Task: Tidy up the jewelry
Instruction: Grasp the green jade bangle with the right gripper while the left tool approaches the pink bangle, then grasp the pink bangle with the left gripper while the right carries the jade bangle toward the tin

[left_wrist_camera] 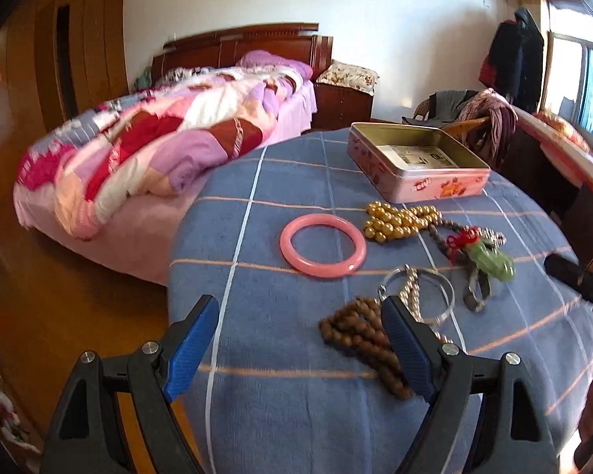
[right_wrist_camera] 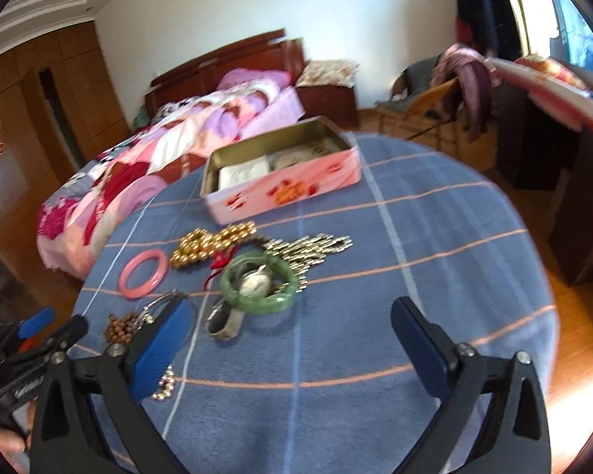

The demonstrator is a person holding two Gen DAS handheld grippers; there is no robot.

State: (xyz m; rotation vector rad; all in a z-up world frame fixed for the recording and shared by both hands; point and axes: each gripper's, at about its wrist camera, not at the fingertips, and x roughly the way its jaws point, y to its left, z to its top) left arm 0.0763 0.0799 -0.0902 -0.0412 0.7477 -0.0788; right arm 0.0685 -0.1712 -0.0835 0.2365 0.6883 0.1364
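Jewelry lies on a blue checked tablecloth (left_wrist_camera: 280,414). A pink bangle (left_wrist_camera: 322,245) lies mid-table, also in the right wrist view (right_wrist_camera: 143,273). Gold beads (left_wrist_camera: 395,221) lie beside it. A green jade bangle (right_wrist_camera: 260,286) rests on a pendant with a red knot. Brown wooden beads (left_wrist_camera: 355,331) and a thin silver bangle (left_wrist_camera: 435,296) lie near my left gripper (left_wrist_camera: 300,339), which is open and empty above the cloth. My right gripper (right_wrist_camera: 296,339) is open and empty, in front of the green bangle. An open pink tin box (left_wrist_camera: 415,162) stands at the table's far side.
A bed with a patchwork quilt (left_wrist_camera: 146,150) stands to the left of the table. A chair draped with clothes (left_wrist_camera: 474,118) and a dark desk (right_wrist_camera: 565,181) are at the right. The table edge (left_wrist_camera: 174,260) drops to a wooden floor.
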